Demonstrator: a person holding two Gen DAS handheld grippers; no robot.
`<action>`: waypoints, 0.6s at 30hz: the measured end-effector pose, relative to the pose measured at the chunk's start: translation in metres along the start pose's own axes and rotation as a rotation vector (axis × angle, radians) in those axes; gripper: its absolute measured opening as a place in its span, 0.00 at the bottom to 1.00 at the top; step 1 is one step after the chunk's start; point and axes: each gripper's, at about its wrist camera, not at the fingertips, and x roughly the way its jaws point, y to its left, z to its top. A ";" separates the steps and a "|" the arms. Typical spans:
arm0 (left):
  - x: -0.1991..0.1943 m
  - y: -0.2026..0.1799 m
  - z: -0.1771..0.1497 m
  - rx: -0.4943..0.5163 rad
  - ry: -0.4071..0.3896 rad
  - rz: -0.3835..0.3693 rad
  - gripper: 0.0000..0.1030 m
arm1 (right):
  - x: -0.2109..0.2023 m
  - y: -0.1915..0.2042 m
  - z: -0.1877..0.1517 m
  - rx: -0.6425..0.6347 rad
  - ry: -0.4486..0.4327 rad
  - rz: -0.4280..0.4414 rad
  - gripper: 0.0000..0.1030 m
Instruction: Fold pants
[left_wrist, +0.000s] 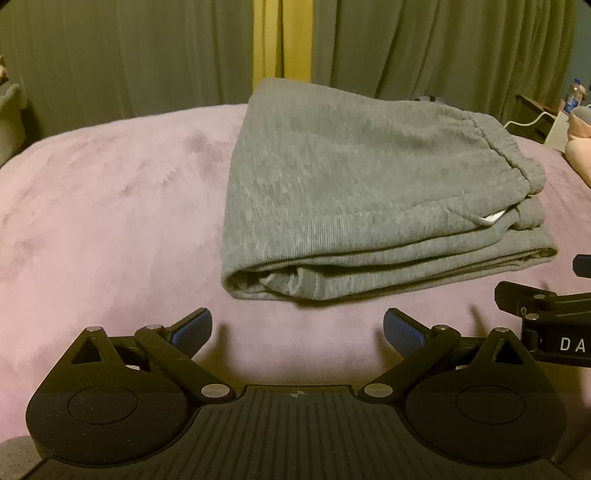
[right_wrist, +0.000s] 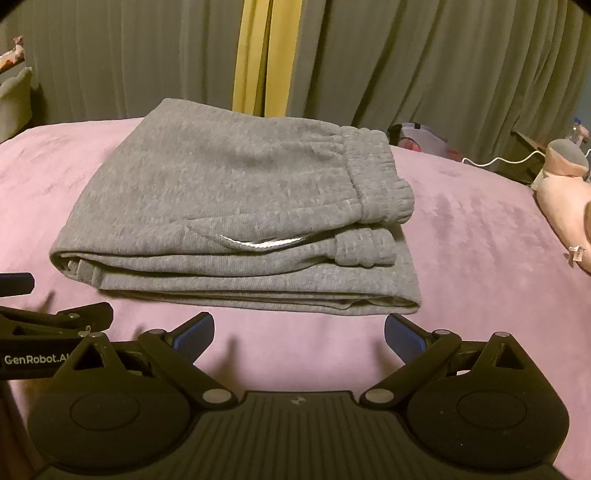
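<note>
The pants lie folded in a compact stack on the bed, waistband to the right, folded edge to the left, layered open edges facing near. The left gripper sits just near of the stack's left half, fingers spread wide and empty. The right gripper sits just near of the right half, fingers spread and empty as well. Neither touches the cloth. Judged from the stack, folding appears complete or nearly so. Risks from here: a finger moved forward low could catch the near edge and drag the lower layers out, since the layers rest loose on one another. The plush bed cover gives soft support, so a downward press could tilt the stack. The white drawstring protrudes at the near right and could snag on a finger. The two grippers are close together near the stack's middle; a sideways move could make them collide. Withdraw both straight back, clear of the cloth.
</note>
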 end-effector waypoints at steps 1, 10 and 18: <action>0.000 0.000 0.000 0.000 0.002 -0.002 0.99 | 0.001 0.000 0.000 -0.003 0.001 0.001 0.96; 0.003 0.000 -0.001 0.002 0.013 -0.013 0.99 | 0.001 0.001 -0.001 0.003 0.007 -0.001 0.96; 0.005 -0.001 -0.002 0.009 0.019 -0.015 0.99 | 0.002 0.000 -0.001 0.005 0.010 -0.006 0.96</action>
